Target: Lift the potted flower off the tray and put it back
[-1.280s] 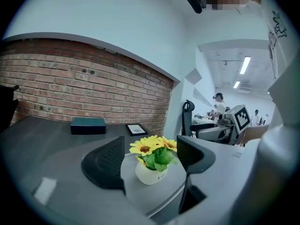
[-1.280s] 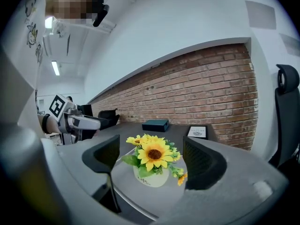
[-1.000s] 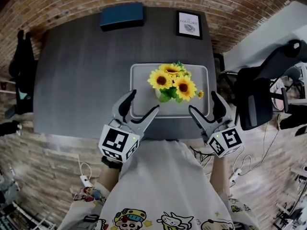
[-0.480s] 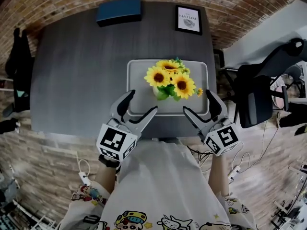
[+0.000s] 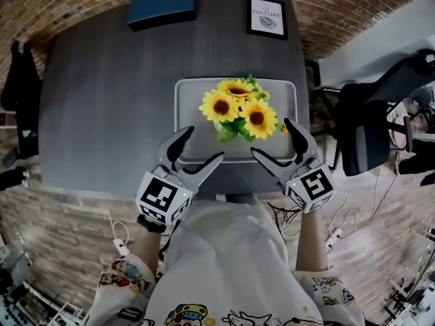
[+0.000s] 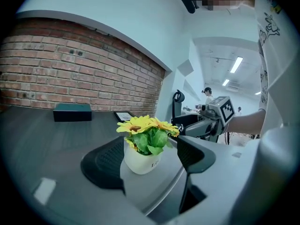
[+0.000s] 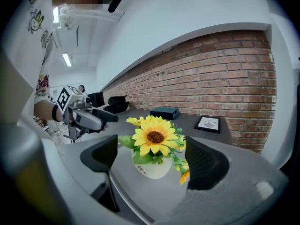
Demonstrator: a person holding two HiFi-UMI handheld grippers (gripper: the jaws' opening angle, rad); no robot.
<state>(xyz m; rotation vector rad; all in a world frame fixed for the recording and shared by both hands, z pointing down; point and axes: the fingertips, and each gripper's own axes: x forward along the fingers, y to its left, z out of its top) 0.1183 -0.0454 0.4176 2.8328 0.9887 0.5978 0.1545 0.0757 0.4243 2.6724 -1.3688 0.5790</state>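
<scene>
A white pot of yellow sunflowers (image 5: 238, 111) stands upright on a grey tray (image 5: 187, 100) on the dark table. My left gripper (image 5: 202, 144) hangs open over the tray's near left edge, and the pot (image 6: 139, 159) stands a little ahead of its jaws, untouched. At the near right corner of the tray is my right gripper (image 5: 272, 137), also open. Its jaws have just been opening wider, and nothing is pressed between them. In the right gripper view the sunflowers (image 7: 154, 137) stand ahead, between the two fingers.
At the back of the grey table (image 5: 102, 100) lie a dark blue box (image 5: 162, 5) and a framed print (image 5: 266, 17). A black office chair (image 5: 370, 134) stands off the table's right side. Brick wall runs behind the table.
Both grippers have come down and forward to the tray's near edge. The right gripper's jaws stand wider than before. The pot has stayed on the tray.
</scene>
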